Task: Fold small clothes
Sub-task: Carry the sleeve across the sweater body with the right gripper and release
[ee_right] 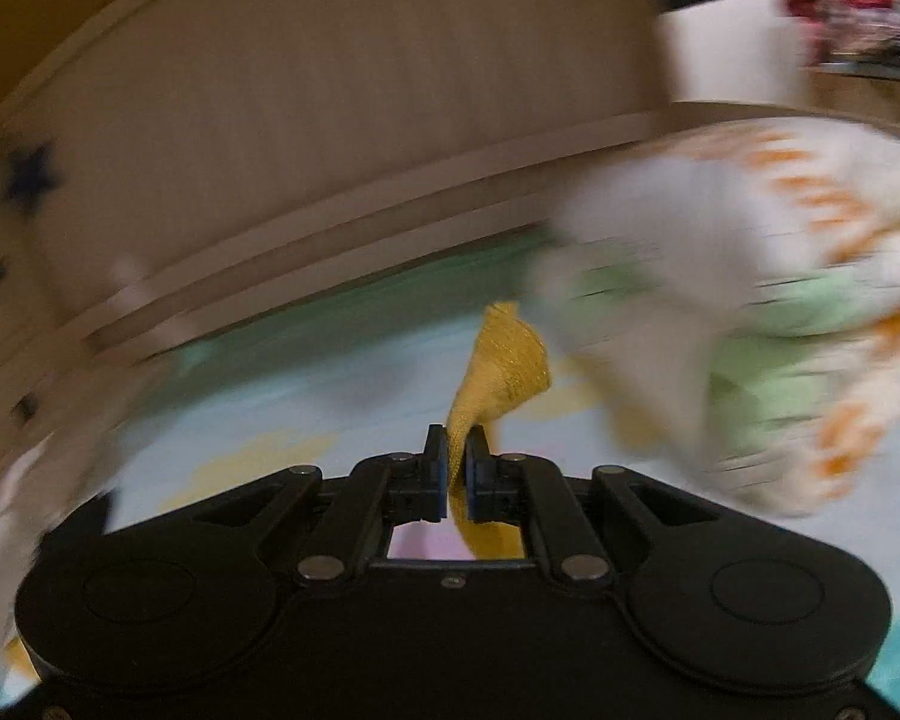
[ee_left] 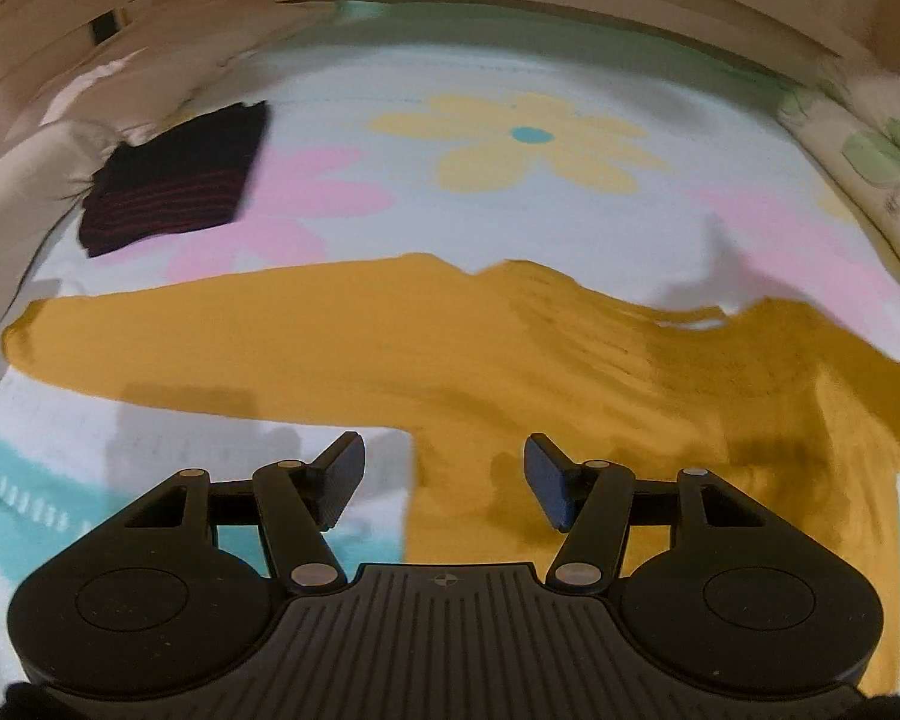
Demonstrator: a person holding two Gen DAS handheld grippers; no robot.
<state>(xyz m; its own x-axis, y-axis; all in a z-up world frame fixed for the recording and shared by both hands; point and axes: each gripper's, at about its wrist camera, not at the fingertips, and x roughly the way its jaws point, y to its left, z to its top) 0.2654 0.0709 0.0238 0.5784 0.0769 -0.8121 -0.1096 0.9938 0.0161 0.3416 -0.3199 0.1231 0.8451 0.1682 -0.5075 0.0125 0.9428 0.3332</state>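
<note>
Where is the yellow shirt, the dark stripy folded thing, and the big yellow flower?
yellow shirt (ee_left: pixel 480 348): left wrist view, middle of the spread cloth.
dark stripy folded thing (ee_left: pixel 174 180): left wrist view, centre of its top face.
big yellow flower (ee_left: pixel 528 135): left wrist view, its teal centre, printed on the blanket.

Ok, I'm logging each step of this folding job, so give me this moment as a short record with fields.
surface: flowered bedspread
garment in work: mustard yellow top, spread out, one sleeve stretched to the left
already folded: dark striped garment, far left
left gripper: open above the top, holding nothing
right gripper: fingers shut on a corner of the yellow fabric, lifted off the bed
beside it: patterned pillow, blurred
</note>
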